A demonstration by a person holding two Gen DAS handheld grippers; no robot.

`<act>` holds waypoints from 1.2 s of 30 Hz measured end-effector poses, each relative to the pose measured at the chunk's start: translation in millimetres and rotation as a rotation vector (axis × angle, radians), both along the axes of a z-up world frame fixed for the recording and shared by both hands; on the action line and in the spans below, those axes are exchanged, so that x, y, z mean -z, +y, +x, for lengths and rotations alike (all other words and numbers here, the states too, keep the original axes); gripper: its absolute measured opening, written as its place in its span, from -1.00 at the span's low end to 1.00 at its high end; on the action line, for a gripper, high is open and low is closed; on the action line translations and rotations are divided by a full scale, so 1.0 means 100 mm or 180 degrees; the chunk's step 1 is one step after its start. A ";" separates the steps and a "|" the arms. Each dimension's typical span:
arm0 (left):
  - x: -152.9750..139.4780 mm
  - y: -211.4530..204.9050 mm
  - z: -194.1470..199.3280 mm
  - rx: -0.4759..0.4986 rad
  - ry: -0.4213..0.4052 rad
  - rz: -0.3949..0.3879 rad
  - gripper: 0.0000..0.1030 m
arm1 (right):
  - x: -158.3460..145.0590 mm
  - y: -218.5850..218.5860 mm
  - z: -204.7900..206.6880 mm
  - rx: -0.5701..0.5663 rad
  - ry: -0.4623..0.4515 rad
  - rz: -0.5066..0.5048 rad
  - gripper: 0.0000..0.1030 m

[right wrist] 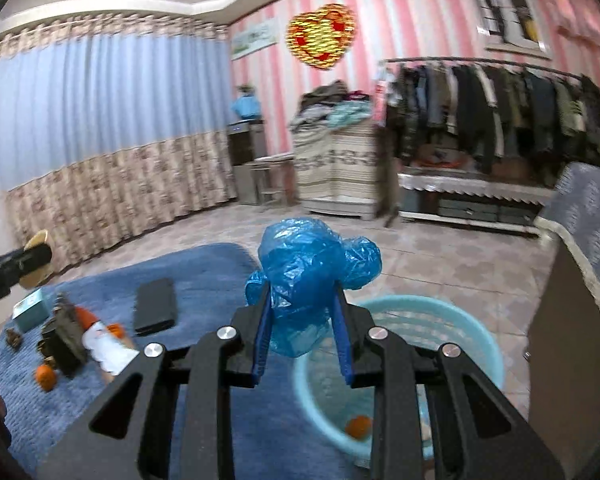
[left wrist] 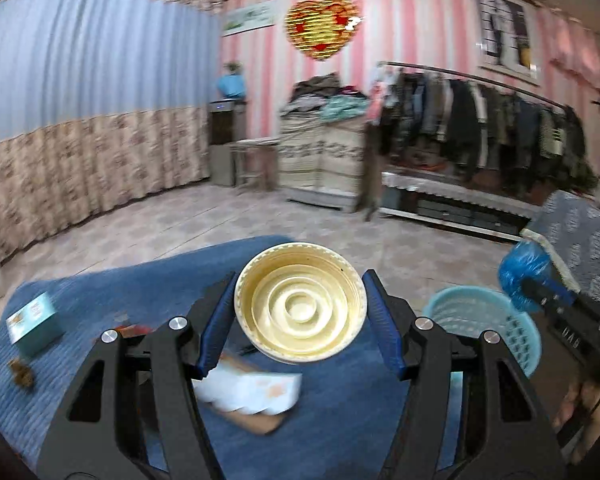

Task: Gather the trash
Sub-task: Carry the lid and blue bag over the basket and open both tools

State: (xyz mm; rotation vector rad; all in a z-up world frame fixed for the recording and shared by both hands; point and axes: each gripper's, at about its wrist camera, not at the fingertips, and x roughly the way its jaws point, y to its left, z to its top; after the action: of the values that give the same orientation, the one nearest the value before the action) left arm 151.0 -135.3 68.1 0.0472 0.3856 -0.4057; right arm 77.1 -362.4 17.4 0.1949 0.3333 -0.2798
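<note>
Grippers both loaded, both over the blue textured rug (left wrist: 340,400).

Left gripper (left wrist: 300,320): blue pads clamped on the two sides of a cream-coloured round plastic lid (left wrist: 300,302) with concentric ridges, ridged face turned to the camera, carried clear of the rug. Seen from the right wrist view, same lid (right wrist: 36,258) edge-on at far left, in black fingers.

Right gripper (right wrist: 302,330): pads clenched on a crumpled blue plastic bag (right wrist: 308,280), bulging out above and to both sides of the fingers, held above the near rim of a light blue plastic perforated basket (right wrist: 472,332). Inside the basket, one small orange fruit or peel (right wrist: 358,426), blurred. From the left wrist view, same bag (left wrist: 524,272) just beyond the basket (left wrist: 480,320), at right.

Scattered on the rug at left: a teal cardboard box (left wrist: 32,322), a flat black rectangular case (right wrist: 155,310), a white and orange wrapper (right wrist: 104,344), a dark crumpled packet (right wrist: 62,336), a small orange (right wrist: 46,378), brown scraps (left wrist: 20,374). Under the left gripper, a white paper sheet on a brown flat piece (left wrist: 252,398), blurred.

Behind: blue and floral curtain (left wrist: 92,120), pink striped wall (left wrist: 412,20), rack of dark clothes (left wrist: 480,120).
</note>
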 end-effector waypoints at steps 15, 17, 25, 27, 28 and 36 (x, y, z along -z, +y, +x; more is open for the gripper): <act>0.43 -1.54 0.27 0.0675 0.0116 0.0255 0.18 | 0.39 -0.79 -0.01 0.0498 0.0187 0.0267 -0.46; 0.54 -1.69 0.32 0.0750 0.0184 0.0280 0.18 | 0.45 -0.85 0.02 0.0541 0.0239 0.0277 -0.46; 0.86 -2.12 0.44 0.0975 0.0348 0.0368 0.18 | 0.64 -1.07 0.04 0.0685 0.0344 0.0444 -0.46; 0.92 -2.20 0.45 0.1013 0.0337 0.0419 0.18 | 0.67 -1.10 0.04 0.0727 0.0373 0.0481 -0.46; 0.96 -2.23 0.46 0.1024 0.0329 0.0435 0.18 | 0.69 -1.11 0.05 0.0747 0.0392 0.0489 -0.46; 1.20 -2.41 0.63 0.1127 0.0535 0.0411 0.19 | 0.76 -1.15 0.10 0.0799 0.0482 0.0607 -0.46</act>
State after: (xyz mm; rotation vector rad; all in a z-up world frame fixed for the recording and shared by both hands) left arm 214.1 -376.6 -51.7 0.2101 0.5720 -0.7370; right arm 86.9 -477.6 -58.6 0.4061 0.4870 -0.5128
